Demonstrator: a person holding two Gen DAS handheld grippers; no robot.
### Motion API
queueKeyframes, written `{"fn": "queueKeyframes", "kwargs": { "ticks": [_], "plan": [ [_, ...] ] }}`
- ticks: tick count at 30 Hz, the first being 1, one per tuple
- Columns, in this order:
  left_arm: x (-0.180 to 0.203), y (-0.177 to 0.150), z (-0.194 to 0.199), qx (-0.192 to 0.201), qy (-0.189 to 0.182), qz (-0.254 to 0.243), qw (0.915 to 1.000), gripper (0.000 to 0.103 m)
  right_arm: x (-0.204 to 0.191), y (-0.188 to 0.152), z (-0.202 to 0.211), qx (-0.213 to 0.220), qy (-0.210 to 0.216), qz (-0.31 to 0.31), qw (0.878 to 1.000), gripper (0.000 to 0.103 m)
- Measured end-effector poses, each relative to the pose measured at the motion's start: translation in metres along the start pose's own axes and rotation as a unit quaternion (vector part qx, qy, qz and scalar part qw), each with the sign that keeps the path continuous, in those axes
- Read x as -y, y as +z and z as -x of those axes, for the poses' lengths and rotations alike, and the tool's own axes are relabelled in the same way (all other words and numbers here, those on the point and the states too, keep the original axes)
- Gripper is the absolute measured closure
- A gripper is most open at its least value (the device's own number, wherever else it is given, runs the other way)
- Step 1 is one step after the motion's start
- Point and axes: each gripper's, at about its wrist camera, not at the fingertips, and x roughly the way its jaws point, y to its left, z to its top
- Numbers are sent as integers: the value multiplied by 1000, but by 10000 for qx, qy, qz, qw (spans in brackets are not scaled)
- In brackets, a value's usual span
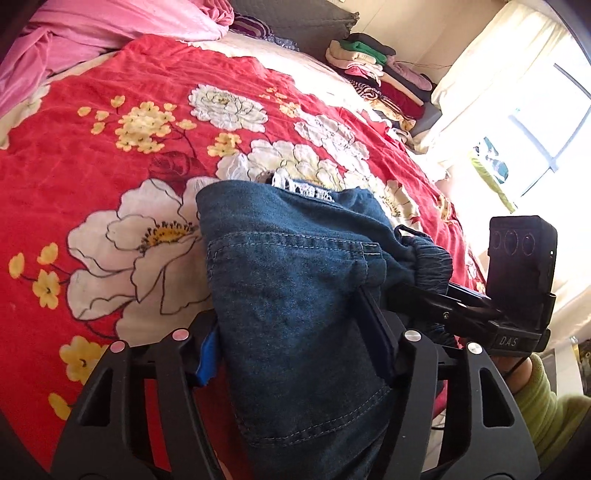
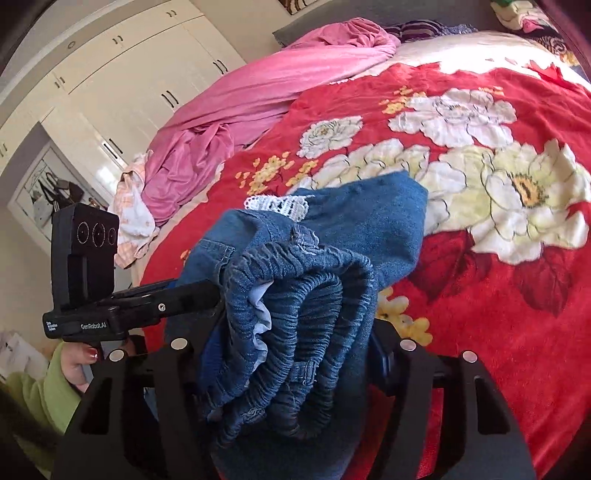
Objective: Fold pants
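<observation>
1. Left wrist view, upper left of the frame: a pink sheet [image 1: 92, 33] is bunched up at the far edge of the bed, with the red floral blanket [image 1: 110, 147] spread across most of the picture.
2. Centre to bottom: the denim pants [image 1: 295, 295] are folded into a thick bundle and gripped by the left gripper [image 1: 299, 354]. Its fingers are clamped on the denim from both sides, a blue pad [image 1: 207, 354] pressed into the left edge, so they're held fairly wide apart by the thickness of the cloth.
3. A bit of white lace trim [image 1: 295, 184] is seen poking out at the top of the bundle.
4. Right of centre: the other gripper is seen from the side, its fingers pushed into the gathered waistband. A green sleeve [image 1: 546, 402] is caught in the lower right corner.
5. Upper right: a stack of folded clothes [image 1: 384, 74] is piled by the bright window.
6. Right wrist view, left side: white wardrobe doors [image 2: 122, 74] and the left gripper's body, held by a hand [image 2: 79, 363] with red nails.
7. Centre: the elastic waistband [image 2: 295, 325] is bunched between the right gripper [image 2: 288, 354] fingers, which are clamped on it. The bundle is held just above the blanket.
</observation>
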Motion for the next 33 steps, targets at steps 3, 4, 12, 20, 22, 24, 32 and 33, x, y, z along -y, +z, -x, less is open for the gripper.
{"fn": "queueKeyframes", "kwargs": {
  "ticks": [3,4,12,20,22,24,32,33],
  "plan": [
    [1,18,8,145,102,-108,9998,47,-13,19,5,190,50,220,9996,42],
    [1,25,11,209,161,-146,9995,47,-16,27,5,262,54,292,9992,42],
    [-18,74,15,508,713,-296,9957,47,-28,87,-28,517,-126,642,9965,42],
    [-45,73,-22,167,1107,-260,9934,44,-6,94,-77,76,-809,462,9956,34],
    [-49,68,-25,147,1218,-233,9922,33,-1,90,-79,20,-1017,442,9938,25],
    [-53,64,-25,148,1230,-161,9922,24,1,85,-77,17,-1174,446,9921,19],
    [-50,52,-12,288,1480,-204,9884,13,-1,70,-66,92,-1436,518,9882,13],
    [-50,50,-10,314,1491,-199,9881,11,-3,68,-64,119,-1451,541,9879,13]
  ]
}}
